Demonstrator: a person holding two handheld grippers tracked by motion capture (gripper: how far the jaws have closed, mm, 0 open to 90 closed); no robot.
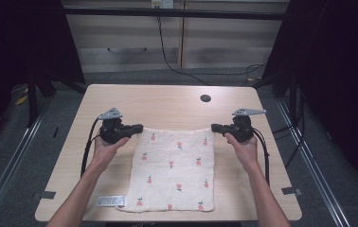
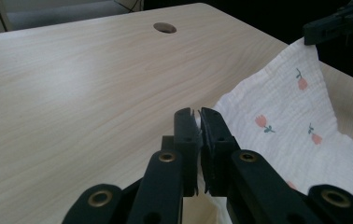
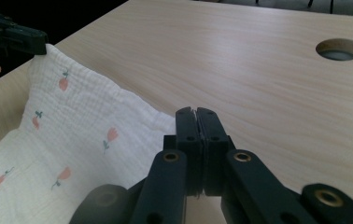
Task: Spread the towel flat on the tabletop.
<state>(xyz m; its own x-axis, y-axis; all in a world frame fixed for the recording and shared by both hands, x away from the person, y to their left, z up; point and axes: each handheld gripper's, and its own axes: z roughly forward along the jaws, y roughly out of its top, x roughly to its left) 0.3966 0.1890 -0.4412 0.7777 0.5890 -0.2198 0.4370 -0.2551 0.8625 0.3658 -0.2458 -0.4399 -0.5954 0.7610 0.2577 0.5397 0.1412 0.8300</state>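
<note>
A white cloth (image 1: 176,168) printed with small pink flowers lies on the wooden table (image 1: 167,101), its far edge lifted off the surface. My left gripper (image 1: 140,127) is shut on the cloth's far left corner, and my right gripper (image 1: 213,127) is shut on its far right corner. In the left gripper view the jaws (image 2: 197,114) pinch a sliver of white cloth (image 2: 286,121), with the other gripper (image 2: 338,25) holding the opposite corner. In the right gripper view the jaws (image 3: 196,114) are pressed together at the cloth's (image 3: 72,130) edge, and the other gripper (image 3: 13,35) grips the far corner.
A round cable hole (image 1: 205,98) sits in the table's far right part. A small label strip (image 1: 110,201) lies at the cloth's near left corner by the table's front edge. Cabinets and a trailing cable (image 1: 167,52) stand beyond the table.
</note>
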